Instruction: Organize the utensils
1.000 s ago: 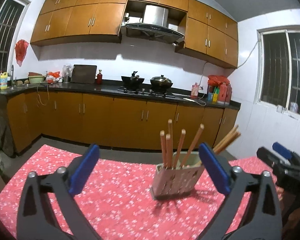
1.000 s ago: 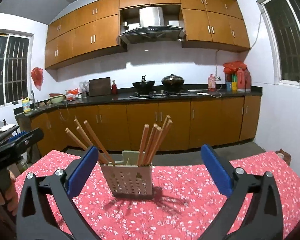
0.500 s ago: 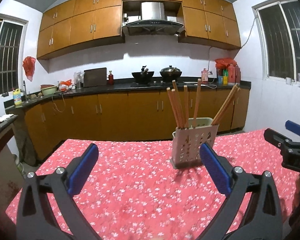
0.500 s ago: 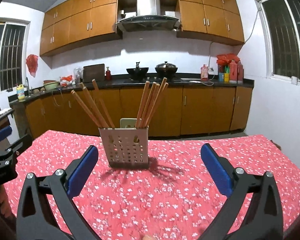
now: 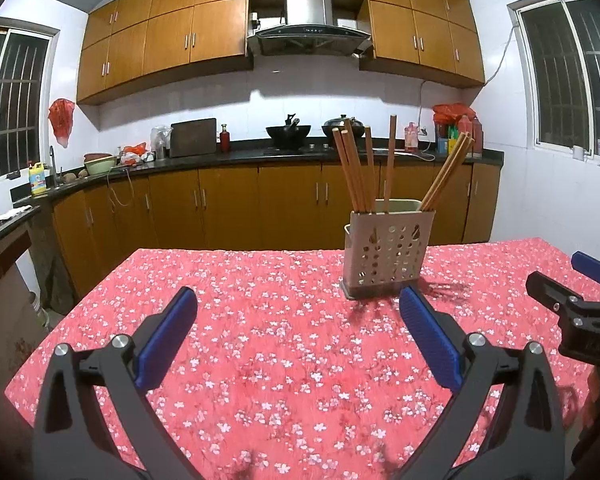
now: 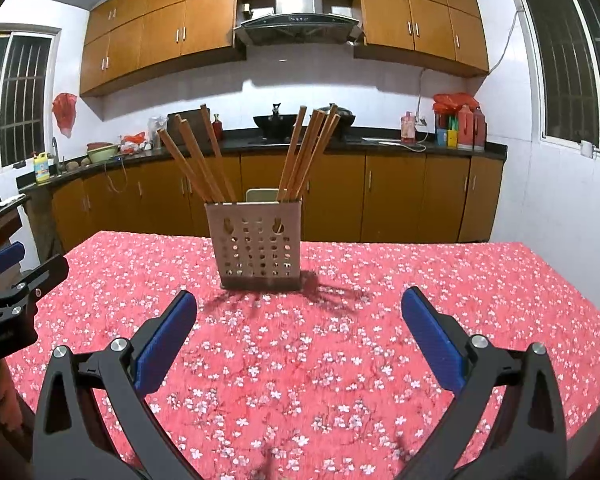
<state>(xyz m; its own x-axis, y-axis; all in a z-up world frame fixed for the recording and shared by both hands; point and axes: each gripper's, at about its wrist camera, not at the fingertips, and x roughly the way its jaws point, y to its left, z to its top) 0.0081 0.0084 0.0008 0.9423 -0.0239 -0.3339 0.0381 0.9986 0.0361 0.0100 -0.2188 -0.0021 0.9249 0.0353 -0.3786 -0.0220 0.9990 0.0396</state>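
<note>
A pale perforated utensil holder [image 6: 255, 245] stands upright on the table [image 6: 340, 344], ahead of the right claw [image 6: 299, 334] and a little to its left fingertip's side. Wooden chopsticks [image 6: 198, 160] lean out of it in two bunches, one fanning left, the other [image 6: 306, 152] tilting right. How many sticks each bunch holds is hard to count where they overlap, and their lower ends are hidden inside the holder. A pale tab rises behind the holder's rim; what it is cannot be told.

From the left claw [image 5: 298, 332] the same holder [image 5: 386, 250] lies ahead and toward its right fingertip, with chopsticks [image 5: 356, 168] standing nearly straight and another bunch slanting right.

Both claws are spread wide with nothing between their blue pads [image 5: 168, 336], hovering over the red flowered cloth. Each claw appears in the other's view only as a cut-off black frame at the edge: the right one [image 5: 580, 312] at the left camera's right border, the left one [image 6: 8, 300] at the right camera's left border.

Beyond the table runs a kitchen counter [image 6: 380, 142] with pots and bottles.
</note>
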